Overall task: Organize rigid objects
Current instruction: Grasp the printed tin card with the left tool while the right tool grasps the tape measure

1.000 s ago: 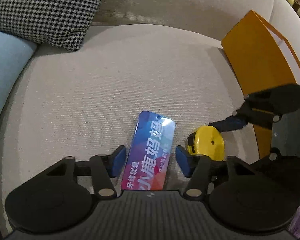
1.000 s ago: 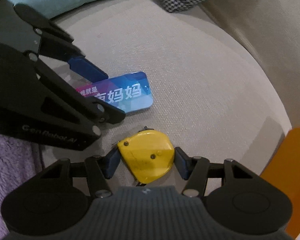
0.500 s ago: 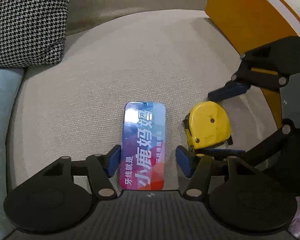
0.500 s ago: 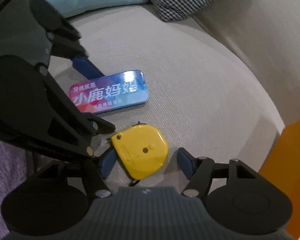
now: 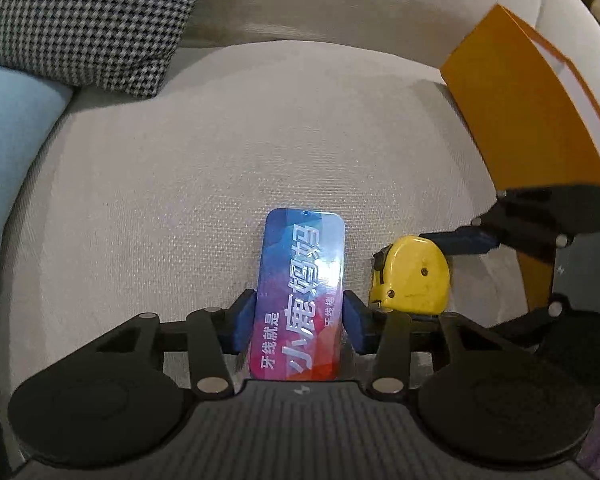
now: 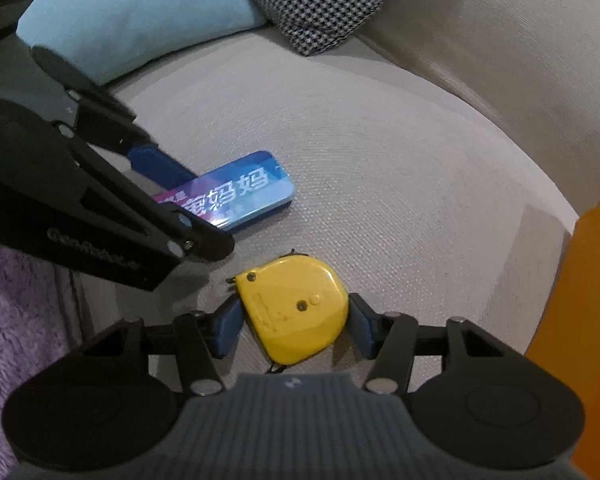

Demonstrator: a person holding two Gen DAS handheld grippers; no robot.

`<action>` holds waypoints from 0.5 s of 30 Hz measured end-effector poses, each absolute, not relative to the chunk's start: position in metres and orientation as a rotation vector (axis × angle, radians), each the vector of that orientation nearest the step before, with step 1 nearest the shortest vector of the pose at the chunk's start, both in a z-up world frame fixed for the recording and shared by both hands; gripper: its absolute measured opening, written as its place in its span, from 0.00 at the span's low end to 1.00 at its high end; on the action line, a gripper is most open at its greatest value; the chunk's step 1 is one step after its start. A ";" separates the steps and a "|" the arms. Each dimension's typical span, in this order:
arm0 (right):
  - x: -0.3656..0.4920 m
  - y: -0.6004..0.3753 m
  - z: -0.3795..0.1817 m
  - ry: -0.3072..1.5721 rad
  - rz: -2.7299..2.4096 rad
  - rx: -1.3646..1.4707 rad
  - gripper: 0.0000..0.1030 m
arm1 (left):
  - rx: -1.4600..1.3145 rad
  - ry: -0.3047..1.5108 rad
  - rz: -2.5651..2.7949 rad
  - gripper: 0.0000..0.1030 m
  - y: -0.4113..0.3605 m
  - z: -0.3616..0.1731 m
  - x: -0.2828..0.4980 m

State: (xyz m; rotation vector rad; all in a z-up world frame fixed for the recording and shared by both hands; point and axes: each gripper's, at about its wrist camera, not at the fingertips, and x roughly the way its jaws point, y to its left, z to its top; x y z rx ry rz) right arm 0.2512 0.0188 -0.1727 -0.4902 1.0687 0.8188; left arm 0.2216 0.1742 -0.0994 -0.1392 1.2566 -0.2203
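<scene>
I note a beige sofa seat cushion [image 5: 180, 184] carrying everything in view, with the sofa backrest [image 5: 340, 4] rising behind it. A houndstooth pillow [image 5: 84, 20] leans at the rear left of the seat, and a pale blue cushion [image 6: 140, 12] sits beside it. An orange paper bag [image 5: 512, 120] stands upright at the right edge of the seat. A purple fleecy fabric [image 6: 16, 320] shows at the lower left of the right wrist view.

I have the left gripper [image 5: 299, 322] with its jaws closed onto the long sides of a flat blue-and-red tin [image 5: 300, 296] printed with white Chinese lettering; both blue pads [image 5: 244, 320] touch its edges. The tin's near end sits between the pads and its far end points toward the backrest. Whether the tin rests on the cushion or is raised off it, I cannot tell.

I have the right gripper [image 6: 294, 326] with its jaws narrowed around a yellow tape measure [image 6: 294, 308], its pads against the two sides of the casing. The tape measure lies flat, broad face up, just to the right of the tin and apart from it. From the left wrist view the tape measure [image 5: 410, 276] sits between the tin and the orange bag.
</scene>
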 end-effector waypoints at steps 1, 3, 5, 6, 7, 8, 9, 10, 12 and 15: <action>0.250 0.019 -0.173 1.066 0.820 -0.490 0.59 | -0.152 1.264 -0.225 0.59 0.176 -0.100 0.221; 0.249 0.017 -0.173 1.061 0.824 -0.489 0.60 | -0.137 1.273 -0.230 0.61 0.174 -0.099 0.220; 0.253 0.015 -0.175 1.059 0.835 -0.483 0.62 | -0.099 1.273 -0.229 0.64 0.168 -0.100 0.219; 0.253 0.014 -0.175 1.061 0.840 -0.472 0.63 | -0.087 1.273 -0.225 0.64 0.165 -0.100 0.220; 0.255 0.013 -0.176 1.062 0.843 -0.464 0.63 | -0.066 1.270 -0.217 0.64 0.162 -0.101 0.220; 0.256 0.012 -0.177 1.060 0.845 -0.456 0.63 | -0.042 1.264 -0.210 0.64 0.157 -0.100 0.220; 0.256 0.011 -0.176 1.057 0.847 -0.449 0.63 | -0.011 1.256 -0.204 0.63 0.152 -0.100 0.220; 0.253 0.005 -0.170 1.055 0.846 -0.454 0.61 | 0.016 1.250 -0.192 0.62 0.148 -0.102 0.221; 0.247 0.005 -0.170 1.020 0.849 -0.492 0.56 | 0.056 1.244 -0.180 0.57 0.140 -0.104 0.221; 0.245 0.005 -0.170 1.008 0.844 -0.498 0.55 | 0.109 1.227 -0.165 0.49 0.132 -0.105 0.221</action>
